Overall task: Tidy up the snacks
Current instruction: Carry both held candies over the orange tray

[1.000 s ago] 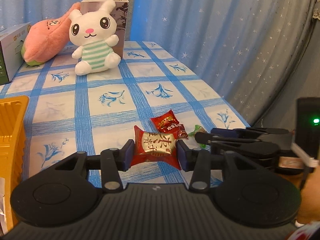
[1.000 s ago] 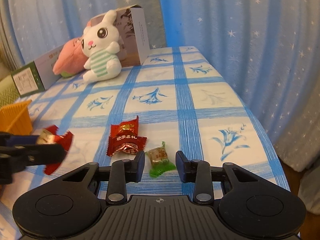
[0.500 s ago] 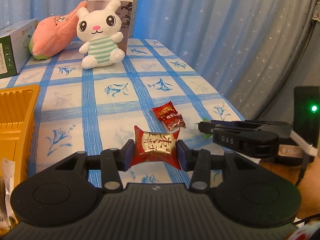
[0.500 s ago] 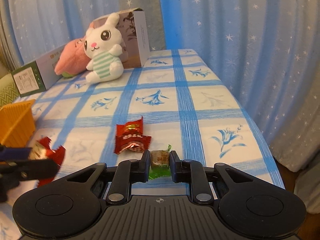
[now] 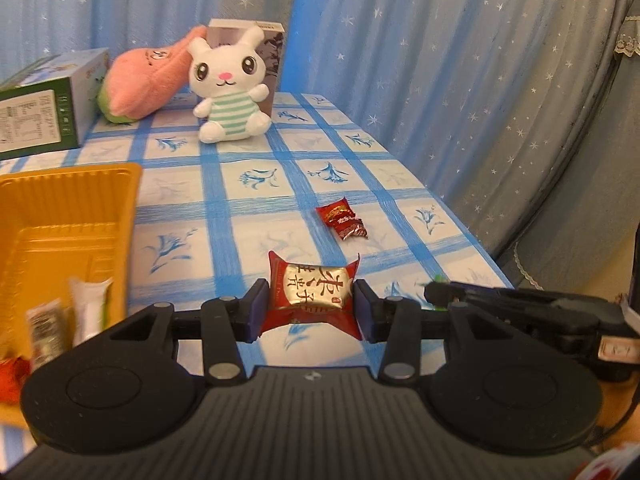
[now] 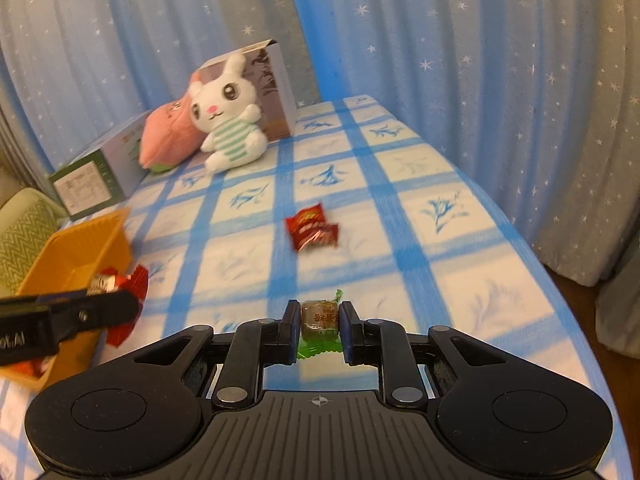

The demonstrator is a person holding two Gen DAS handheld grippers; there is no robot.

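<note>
Left gripper: jaws part-way apart, pads clamped on both sides of red-and-gold snack packet, packet lifted clear of tablecloth, printed face toward camera

Right gripper: jaws drawn nearly together, pinching small green-wrapped candy; green wrapper ends sticking out above and below pads, candy off the cloth

Dark red wrapped snack lying loose on blue-and-white checked cloth, beyond both grippers, touching nothing else

Orange tray at left side of table; a white-and-green sachet and other wrapped pieces inside near end, blurred. From right wrist view, left gripper with packet close to tray's near corner; over or just beside rim, cannot tell

Far end of table: white rabbit plush in green-striped top sitting against upright grey box, pink plush leaning beside it, green-and-white carton to left

Star-print blue curtain behind table and along right edge
</note>
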